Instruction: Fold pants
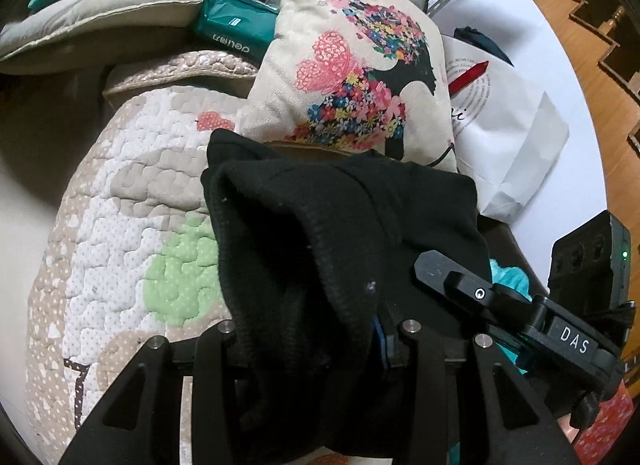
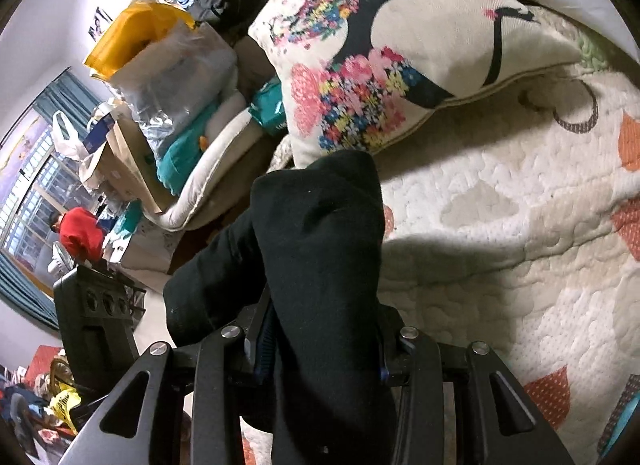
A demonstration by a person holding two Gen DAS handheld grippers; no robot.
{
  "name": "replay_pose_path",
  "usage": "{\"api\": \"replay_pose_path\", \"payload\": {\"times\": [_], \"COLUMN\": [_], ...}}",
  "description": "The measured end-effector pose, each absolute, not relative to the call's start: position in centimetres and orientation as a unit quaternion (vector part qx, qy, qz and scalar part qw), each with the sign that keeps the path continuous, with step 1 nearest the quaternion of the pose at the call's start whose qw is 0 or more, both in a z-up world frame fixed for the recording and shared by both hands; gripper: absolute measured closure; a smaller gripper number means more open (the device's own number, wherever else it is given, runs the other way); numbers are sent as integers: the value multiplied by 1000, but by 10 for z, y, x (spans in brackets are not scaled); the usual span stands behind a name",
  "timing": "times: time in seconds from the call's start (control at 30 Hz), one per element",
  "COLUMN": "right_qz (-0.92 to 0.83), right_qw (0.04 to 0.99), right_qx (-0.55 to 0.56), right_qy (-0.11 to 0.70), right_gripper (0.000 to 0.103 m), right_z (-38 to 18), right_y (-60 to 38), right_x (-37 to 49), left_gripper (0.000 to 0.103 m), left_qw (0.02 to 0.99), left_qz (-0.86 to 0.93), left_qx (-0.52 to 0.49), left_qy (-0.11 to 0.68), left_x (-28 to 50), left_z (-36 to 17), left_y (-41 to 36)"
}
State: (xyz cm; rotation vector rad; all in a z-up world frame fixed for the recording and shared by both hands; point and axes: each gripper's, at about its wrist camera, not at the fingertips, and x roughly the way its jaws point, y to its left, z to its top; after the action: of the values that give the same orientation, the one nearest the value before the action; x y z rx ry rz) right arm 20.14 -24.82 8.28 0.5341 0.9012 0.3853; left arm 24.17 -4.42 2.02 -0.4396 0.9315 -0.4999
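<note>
Pants [image 1: 320,233], black and thick, hang bunched between the fingers of both claws above a quilted bed cover [image 1: 120,193]. From the left wrist view, the left claw [image 1: 312,341] is closed on a fold of the cloth, which rises out of the jaws in a heap with a ribbed hem curving across its middle. Just to the right in that view sits the right claw [image 1: 472,285], seen from the side, its finger lying against the same black cloth (a small white label on its body reads DAS). From the right wrist view, the right claw [image 2: 320,349] is likewise clamped on the pants [image 2: 320,249], the cloth standing up in a thick column between the fingers and drooping to the left. The left claw's body shows at the left edge of that view.

Beyond the pants lies a cream cushion [image 1: 352,65] printed with a silhouette in coloured flowers, resting on the bed cover near the cloth. Behind it are a teal packet [image 1: 236,25], a beige pad [image 1: 100,17] and a white paper bag [image 1: 504,121]. The bed cover [image 2: 500,225] carries white, beige, green and orange patches.
</note>
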Motion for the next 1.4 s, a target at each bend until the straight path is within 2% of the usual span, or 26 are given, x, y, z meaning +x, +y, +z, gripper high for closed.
{"api": "replay_pose_path", "payload": {"times": [0.3, 0.7, 0.87, 0.97, 1.2, 1.23, 1.33, 1.4], "right_qz": [159, 136, 137, 142, 151, 150, 126, 107], "right_qw": [832, 820, 804, 804, 826, 827, 831, 832], "right_qx": [248, 283, 336, 333, 301, 298, 289, 293], "right_qy": [470, 478, 471, 472, 452, 452, 459, 459], "right_gripper": [61, 57, 57, 66, 70, 70, 66, 63], "right_z": [47, 33, 27, 27, 50, 51, 46, 41], "right_y": [-248, -267, -283, -281, -267, -265, -266, -274], "right_x": [203, 198, 192, 191, 191, 191, 193, 191], "left_gripper": [63, 60, 66, 69, 69, 66, 44, 39], "left_qw": [827, 809, 816, 823, 829, 827, 824, 824], "left_qz": [-211, -215, -213, -212, -209, -207, -186, -173], "left_qx": [-182, -218, -203, -186, -186, -187, -190, -189], "left_qy": [489, 502, 498, 493, 484, 488, 500, 506], "left_x": [248, 246, 241, 239, 243, 244, 246, 246], "left_z": [-11, -21, -16, -12, -8, -9, -13, -14], "left_y": [-54, -37, -41, -46, -46, -46, -41, -36]}}
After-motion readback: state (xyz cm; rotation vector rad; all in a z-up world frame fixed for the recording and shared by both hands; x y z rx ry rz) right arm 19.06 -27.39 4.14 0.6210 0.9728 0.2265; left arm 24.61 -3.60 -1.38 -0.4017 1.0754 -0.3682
